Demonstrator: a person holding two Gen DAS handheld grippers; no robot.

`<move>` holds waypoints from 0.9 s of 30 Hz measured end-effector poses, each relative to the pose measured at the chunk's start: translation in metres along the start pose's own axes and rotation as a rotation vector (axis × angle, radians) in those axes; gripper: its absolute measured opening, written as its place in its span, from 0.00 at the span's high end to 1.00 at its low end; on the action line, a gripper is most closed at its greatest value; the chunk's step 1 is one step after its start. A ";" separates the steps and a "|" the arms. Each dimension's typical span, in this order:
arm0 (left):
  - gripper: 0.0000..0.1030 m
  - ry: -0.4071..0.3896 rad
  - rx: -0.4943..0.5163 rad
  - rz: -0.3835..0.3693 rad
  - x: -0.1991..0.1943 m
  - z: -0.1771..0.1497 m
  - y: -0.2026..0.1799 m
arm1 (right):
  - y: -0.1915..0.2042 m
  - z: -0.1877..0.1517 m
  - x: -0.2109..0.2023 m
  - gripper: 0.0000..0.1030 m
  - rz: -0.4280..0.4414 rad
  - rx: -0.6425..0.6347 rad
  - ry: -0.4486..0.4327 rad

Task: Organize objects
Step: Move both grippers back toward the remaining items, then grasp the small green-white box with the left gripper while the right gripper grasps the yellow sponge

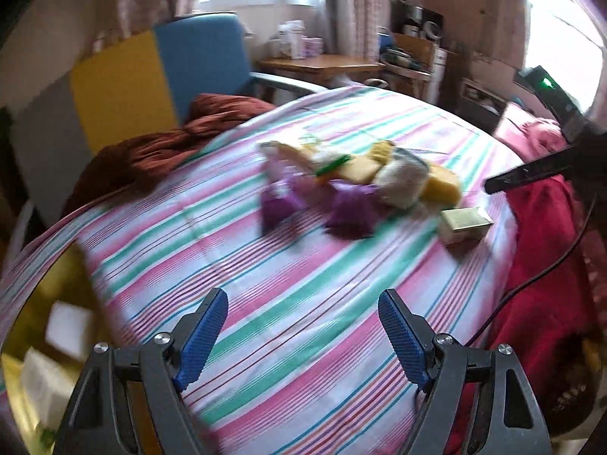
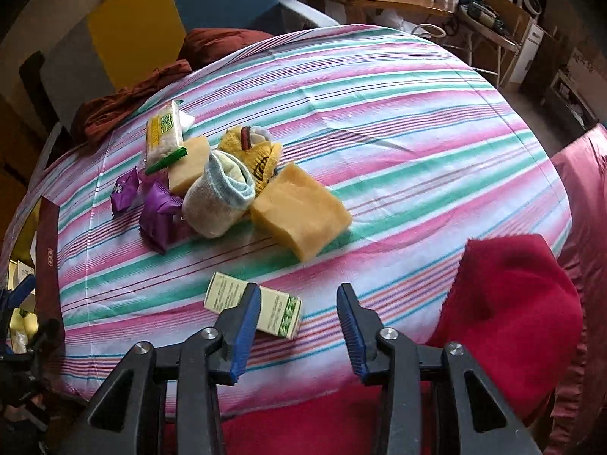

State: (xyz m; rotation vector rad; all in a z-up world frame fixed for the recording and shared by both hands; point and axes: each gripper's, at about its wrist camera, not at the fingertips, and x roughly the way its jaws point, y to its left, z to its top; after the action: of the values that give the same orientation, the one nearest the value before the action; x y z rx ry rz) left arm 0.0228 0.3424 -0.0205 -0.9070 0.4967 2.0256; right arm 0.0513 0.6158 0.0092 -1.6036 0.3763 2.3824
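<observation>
Objects for sorting lie heaped mid-bed on the striped sheet (image 2: 379,121): two yellow sponges (image 2: 299,214), a rolled sock (image 2: 218,199), purple packets (image 2: 159,216), a tissue pack (image 2: 163,132). Nearer, a small green box (image 2: 277,313) lies apart, just left of the right claw (image 2: 299,330), whose jaws stand apart, empty, probably lining up on it. Left claw (image 1: 303,341) gapes open over bare sheet, free to help

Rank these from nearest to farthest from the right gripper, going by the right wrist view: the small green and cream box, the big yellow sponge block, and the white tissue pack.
From the right gripper:
1. Small green and cream box, just ahead, partly behind the left finger.
2. Big yellow sponge block, mid-bed, ahead.
3. White tissue pack, far left of the pile.
</observation>
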 end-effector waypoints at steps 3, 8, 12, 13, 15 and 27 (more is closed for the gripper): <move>0.20 -0.009 0.046 -0.060 0.016 0.014 -0.022 | -0.001 0.006 -0.001 0.58 0.003 -0.019 0.002; 0.20 0.000 0.153 -0.168 0.045 0.037 -0.062 | -0.013 0.012 -0.007 0.58 -0.002 -0.019 -0.007; 0.13 0.036 0.152 -0.282 0.063 0.054 -0.092 | -0.022 0.015 -0.012 0.55 -0.005 -0.016 -0.014; 0.07 0.033 0.155 -0.294 0.065 0.057 -0.099 | -0.025 0.015 -0.013 0.55 -0.008 -0.017 -0.015; 0.03 0.031 0.159 -0.312 0.071 0.064 -0.113 | -0.030 0.018 -0.016 0.55 -0.015 -0.019 -0.019; 0.07 0.218 0.002 -0.252 0.134 0.082 -0.149 | -0.049 0.040 -0.011 0.55 -0.060 -0.028 -0.010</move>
State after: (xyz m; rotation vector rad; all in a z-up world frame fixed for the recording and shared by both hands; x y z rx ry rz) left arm 0.0593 0.5502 -0.0697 -1.1374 0.4761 1.7084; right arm 0.0370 0.6752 0.0301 -1.5914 0.2895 2.3604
